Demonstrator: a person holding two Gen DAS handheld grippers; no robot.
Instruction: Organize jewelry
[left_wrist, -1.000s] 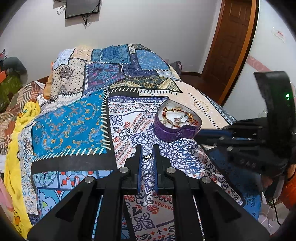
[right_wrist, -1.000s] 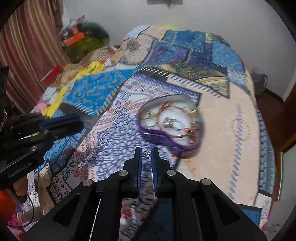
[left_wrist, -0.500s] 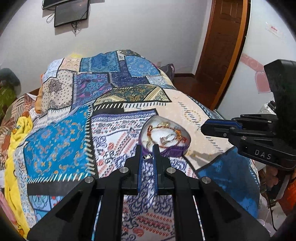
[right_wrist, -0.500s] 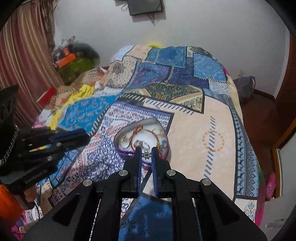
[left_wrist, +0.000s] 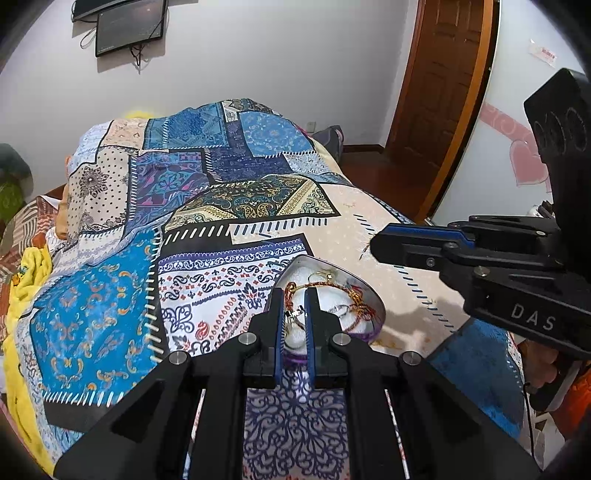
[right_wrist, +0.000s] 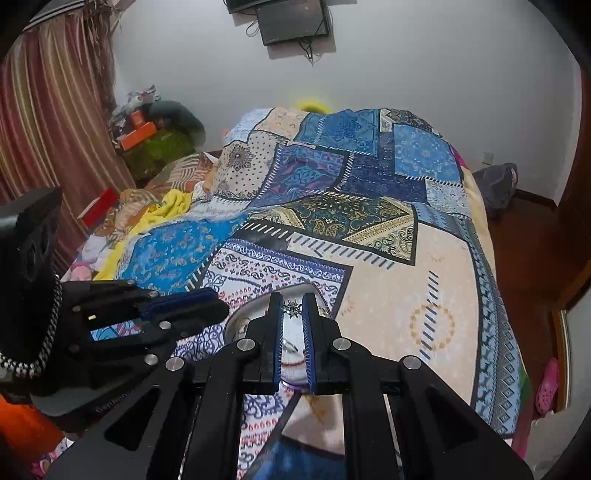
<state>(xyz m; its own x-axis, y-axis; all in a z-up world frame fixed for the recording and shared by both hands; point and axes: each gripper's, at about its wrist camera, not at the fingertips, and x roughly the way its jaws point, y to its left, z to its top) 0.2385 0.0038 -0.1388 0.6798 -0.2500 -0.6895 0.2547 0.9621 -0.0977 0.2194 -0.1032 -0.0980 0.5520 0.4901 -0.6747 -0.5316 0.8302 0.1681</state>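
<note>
Both grippers hide much of the heart-shaped box (left_wrist: 364, 295) on the quilt (left_wrist: 207, 280): the left gripper (left_wrist: 295, 314) pinches a tiny silver piece (left_wrist: 294, 313), the right gripper (right_wrist: 293, 308) a star-shaped ornament (right_wrist: 293, 307), its 12 o'clock rim alone showing.

Both wrist views angled down, sharing heart box (left_wrist: 364, 295), bedspread (right_wrist: 388, 280)

Black gripper (left_wrist: 295, 314) — blue pads (left_wrist: 279, 332), silver screws; right gripper (left_wrist: 376, 248) lettered "DAS".
</note>
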